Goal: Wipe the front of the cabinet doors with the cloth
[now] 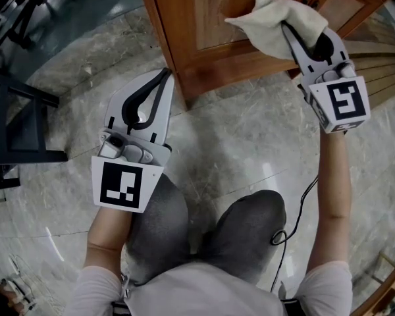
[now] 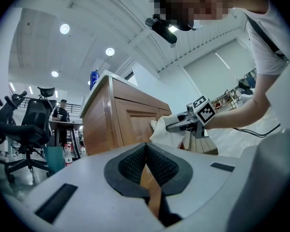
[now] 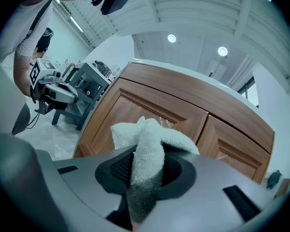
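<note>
1. A grey marbled stone floor (image 1: 250,137) is seen beneath everything in the head view. The person's two grey-clad knees (image 1: 204,229) are raised above it.
2. A brown wooden cabinet with framed panel doors (image 1: 204,38) stands on that floor at the upper right. Two of its doors are shown side by side in the right gripper view (image 3: 183,105).
3. The left gripper (image 1: 163,78), a grey two-jaw tool with a black-and-white marker cube, is held low over the floor. It is well apart from the cabinet front, near the cabinet's corner. Its jaws are brought together at the tips, and nothing is gripped between the black ribbed pads (image 2: 157,166).
4. The right gripper (image 1: 301,41) is held up at the cabinet front. Its jaws are clamped on a cream terry cloth (image 1: 276,22).
5. The cloth is pinched at its middle between the right gripper's pads, as shown in the right gripper view (image 3: 150,144). Its bunched, loose end projects past the jaw tips. That end is seen against the front of the left-hand door (image 3: 135,115), at the lower part of the panel.
</note>
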